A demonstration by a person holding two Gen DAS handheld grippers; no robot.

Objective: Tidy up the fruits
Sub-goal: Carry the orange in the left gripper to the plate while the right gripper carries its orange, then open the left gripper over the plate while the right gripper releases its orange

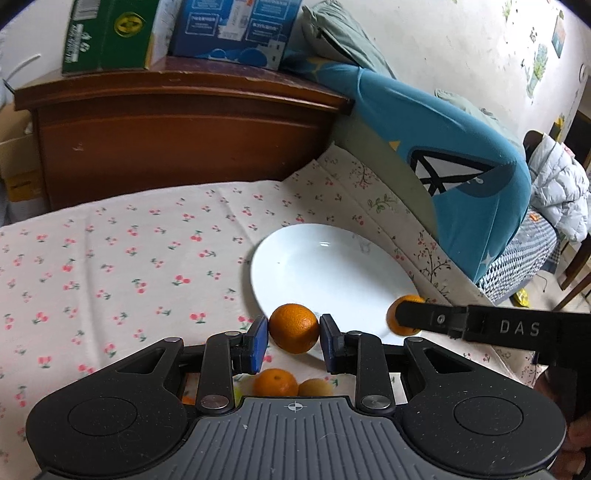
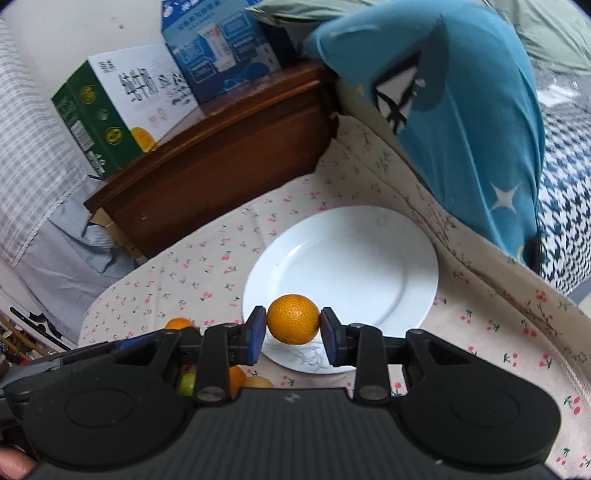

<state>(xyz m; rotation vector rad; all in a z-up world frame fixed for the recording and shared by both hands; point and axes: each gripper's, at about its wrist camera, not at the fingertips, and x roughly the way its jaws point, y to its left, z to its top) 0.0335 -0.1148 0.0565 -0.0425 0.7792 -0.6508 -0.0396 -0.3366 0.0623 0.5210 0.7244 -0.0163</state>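
**Two oranges carried in tongs above a white plate**

Left tongs (image 1: 293,328): the blue pads pinch an orange (image 1: 293,328) from both sides, holding it clear of the cloth just over the near rim of the white plate (image 1: 332,266). Right tongs (image 2: 293,325): the pads likewise press on a second orange (image 2: 293,324), held above the near part of the same plate. In the left wrist view the right tongs enter from the right edge as a black finger lettered "DAS", with their orange half hidden behind it, at the plate's near right rim.

The plate lies on a cherry-print cloth (image 1: 129,258) covering the worktop, toward its far right part, close to a blue cushion (image 1: 461,147) that leans over the right edge. Behind the far edge stands a dark wooden cabinet (image 1: 177,125) bearing a green carton (image 1: 107,33) and a blue carton (image 1: 236,26).

Loose fruit (image 1: 275,384) remains on the cloth beneath the left tongs near the worktop's front edge: one orange and a yellowish piece beside it; the right wrist view adds a green piece there.
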